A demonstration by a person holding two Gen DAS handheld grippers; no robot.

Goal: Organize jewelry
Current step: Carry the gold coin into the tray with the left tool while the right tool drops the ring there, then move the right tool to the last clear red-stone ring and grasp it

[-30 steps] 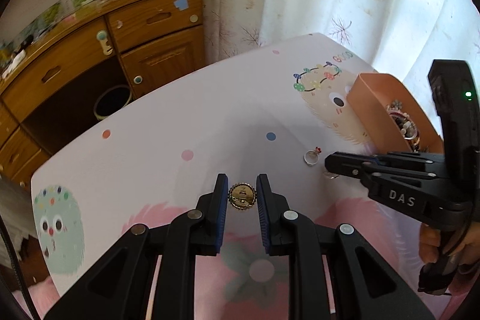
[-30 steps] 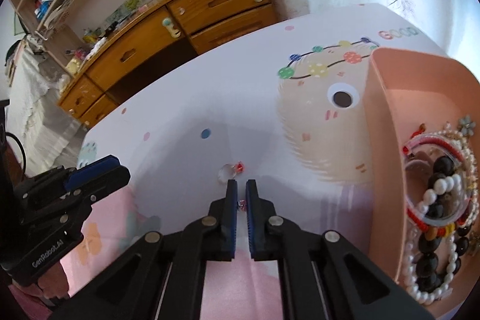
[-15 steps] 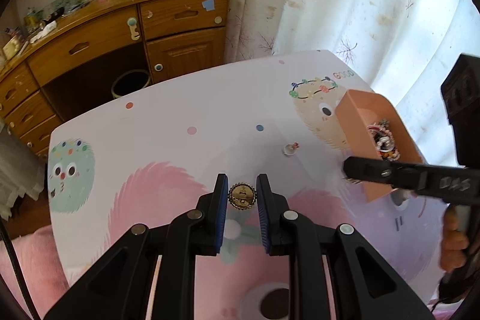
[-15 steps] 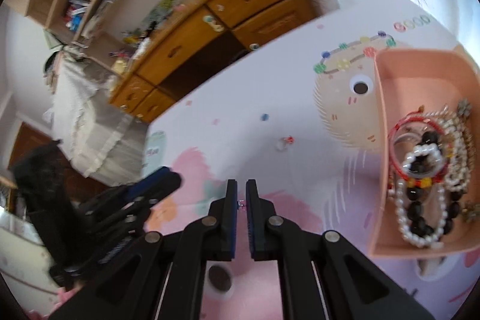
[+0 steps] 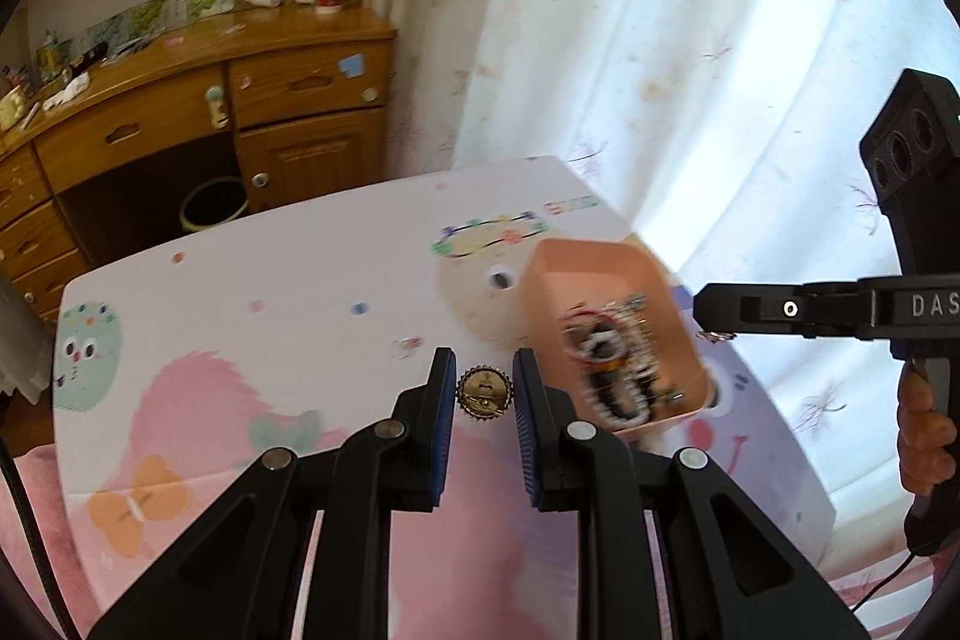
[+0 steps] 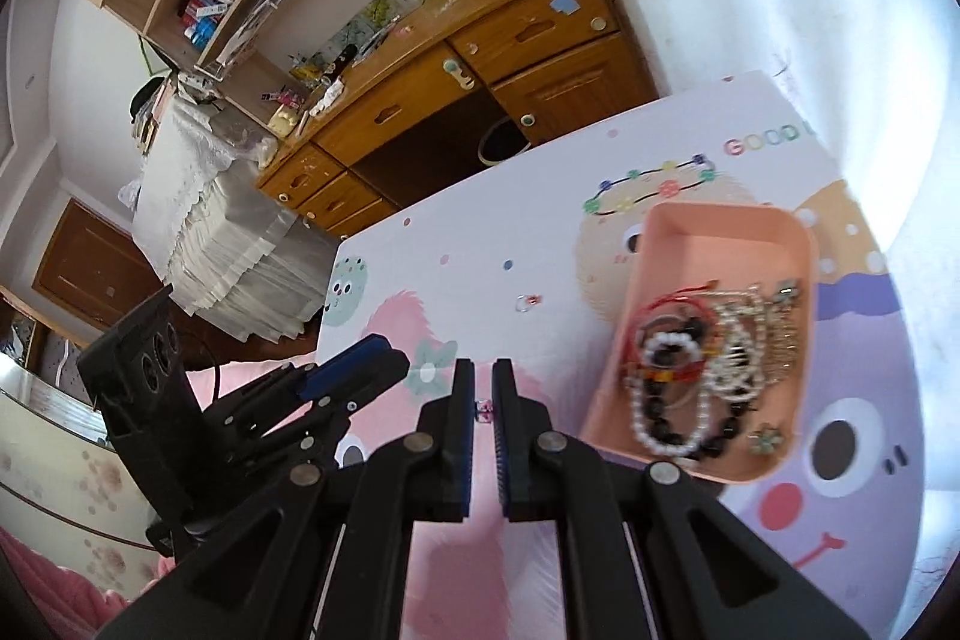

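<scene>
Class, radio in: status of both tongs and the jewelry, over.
Left tongs shut on gold brooch. Right tongs shut on small earring. Pink tray holds bracelets; one ring loose on table. Nothing blocking.

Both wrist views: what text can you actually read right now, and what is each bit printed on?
"DAS" – white letters on the side of the right gripper, cut off at the frame edge in the left wrist view.
"GOOD" – coloured letters printed on the table cover, just beyond the pink tray; anything after it is washed out by glare.
Book spines on the shelf and the cups on the wooden desk: too small or blurred to read.
</scene>
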